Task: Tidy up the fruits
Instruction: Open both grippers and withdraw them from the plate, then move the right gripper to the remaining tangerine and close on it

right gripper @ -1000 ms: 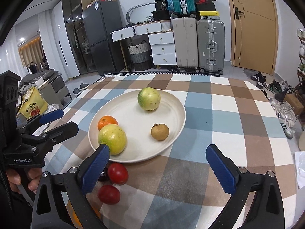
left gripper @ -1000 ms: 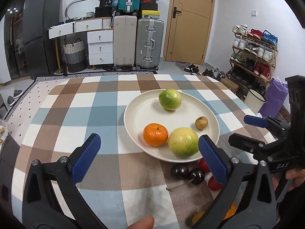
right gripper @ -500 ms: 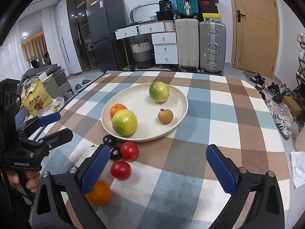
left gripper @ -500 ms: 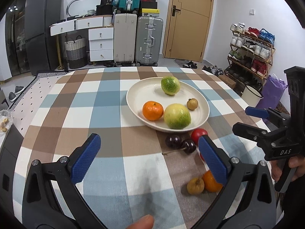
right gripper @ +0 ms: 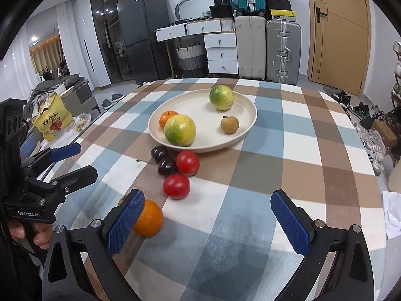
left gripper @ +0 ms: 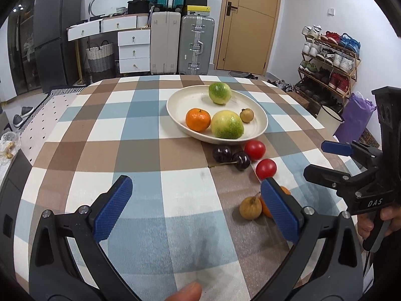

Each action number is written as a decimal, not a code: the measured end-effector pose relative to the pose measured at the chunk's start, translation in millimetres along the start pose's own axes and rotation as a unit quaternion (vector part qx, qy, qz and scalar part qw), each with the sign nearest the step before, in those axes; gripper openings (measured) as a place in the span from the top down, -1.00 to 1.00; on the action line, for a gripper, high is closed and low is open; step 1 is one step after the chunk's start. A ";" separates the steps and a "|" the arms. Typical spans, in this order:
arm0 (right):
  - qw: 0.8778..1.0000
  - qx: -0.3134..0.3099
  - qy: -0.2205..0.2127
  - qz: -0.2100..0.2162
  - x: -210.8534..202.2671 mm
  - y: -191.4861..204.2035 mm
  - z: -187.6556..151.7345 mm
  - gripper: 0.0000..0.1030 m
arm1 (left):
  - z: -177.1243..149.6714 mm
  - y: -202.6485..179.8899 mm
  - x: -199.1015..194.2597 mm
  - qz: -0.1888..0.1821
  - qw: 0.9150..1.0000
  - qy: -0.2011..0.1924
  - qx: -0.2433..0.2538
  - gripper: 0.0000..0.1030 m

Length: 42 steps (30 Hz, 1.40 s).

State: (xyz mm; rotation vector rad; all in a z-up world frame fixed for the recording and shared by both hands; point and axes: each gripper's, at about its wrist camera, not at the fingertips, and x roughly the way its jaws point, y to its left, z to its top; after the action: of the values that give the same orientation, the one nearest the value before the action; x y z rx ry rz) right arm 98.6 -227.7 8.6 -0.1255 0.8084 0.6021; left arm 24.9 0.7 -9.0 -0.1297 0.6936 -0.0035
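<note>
A cream plate (left gripper: 180,100) (right gripper: 246,120) on the checked tablecloth holds two green-yellow fruits (left gripper: 227,125), an orange (left gripper: 198,119) and a small brown fruit (left gripper: 246,115). In front of it lie two dark cherries (left gripper: 231,157) (right gripper: 164,161), two red tomatoes (left gripper: 266,168) (right gripper: 176,186), a loose orange (right gripper: 147,217) and a small brown fruit (left gripper: 250,208). My left gripper (left gripper: 196,212) is open and empty above the cloth. My right gripper (right gripper: 208,223) is open and empty, its left finger beside the loose orange.
The round table's edge (left gripper: 30,175) curves close on the left. A yellow snack bag (right gripper: 51,120) lies beyond it. Suitcases (left gripper: 180,42), drawers, a fridge and a shoe rack (left gripper: 328,60) stand around the room.
Both grippers have pulled back from the plate towards the table's near side, so the loose fruits in front of the plate have come into view. Both stay open.
</note>
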 end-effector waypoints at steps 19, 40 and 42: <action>0.999 -0.026 0.044 0.000 14.9 32.5 -21.7 -0.99 | -10.2 -1.7 7.2 0.006 1.000 0.001 0.011 -0.98; 0.996 -0.055 0.067 0.028 36.7 52.1 -25.9 -0.49 | -10.8 4.8 17.0 0.001 1.000 0.020 -0.003 -0.98; 0.996 -0.059 0.066 0.030 36.6 54.0 -25.6 -0.44 | -11.0 4.9 18.1 -0.001 1.000 0.022 -0.003 -0.98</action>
State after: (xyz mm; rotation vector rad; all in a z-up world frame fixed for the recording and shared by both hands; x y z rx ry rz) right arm 72.0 -174.7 -28.8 -0.2526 0.9072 0.7042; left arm 31.6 3.4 -29.5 -0.1356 0.7366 -0.0065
